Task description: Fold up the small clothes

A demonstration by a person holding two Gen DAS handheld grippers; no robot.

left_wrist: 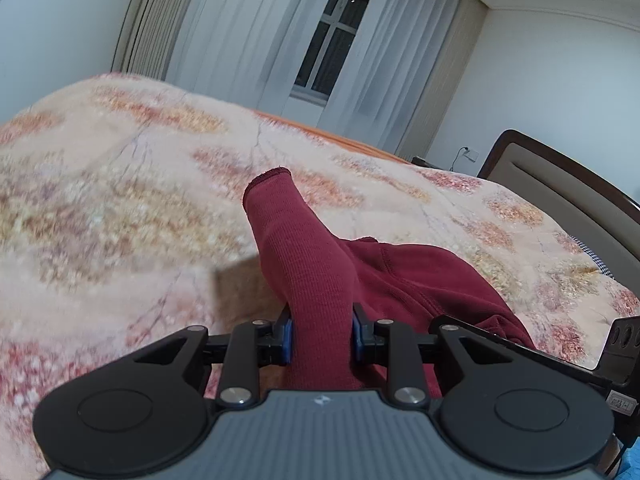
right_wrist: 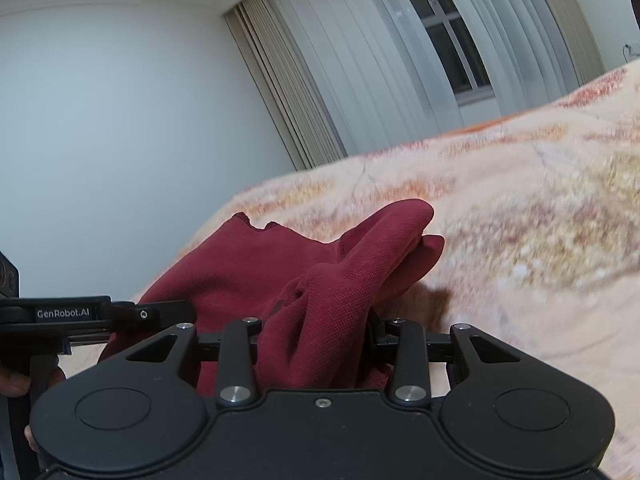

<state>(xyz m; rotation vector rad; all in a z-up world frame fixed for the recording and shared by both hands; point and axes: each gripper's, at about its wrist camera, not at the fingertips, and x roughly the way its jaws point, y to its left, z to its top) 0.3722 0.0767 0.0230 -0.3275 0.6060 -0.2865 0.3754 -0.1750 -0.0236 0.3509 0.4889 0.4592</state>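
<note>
A dark red knit garment (left_wrist: 316, 280) lies on a floral bedspread (left_wrist: 120, 200). My left gripper (left_wrist: 321, 340) is shut on a ribbed sleeve or cuff of it, which sticks up and forward past the fingers. My right gripper (right_wrist: 316, 340) is shut on a bunched fold of the same red garment (right_wrist: 320, 280), which drapes over the fingers and hides them. The left gripper's body (right_wrist: 80, 314) shows at the left edge of the right wrist view, close beside the cloth.
The bedspread (right_wrist: 520, 220) covers the whole bed. A brown padded headboard (left_wrist: 560, 184) stands at the right. White curtains and a window (left_wrist: 332, 40) are behind the bed. A wall socket (left_wrist: 472, 155) sits near the headboard.
</note>
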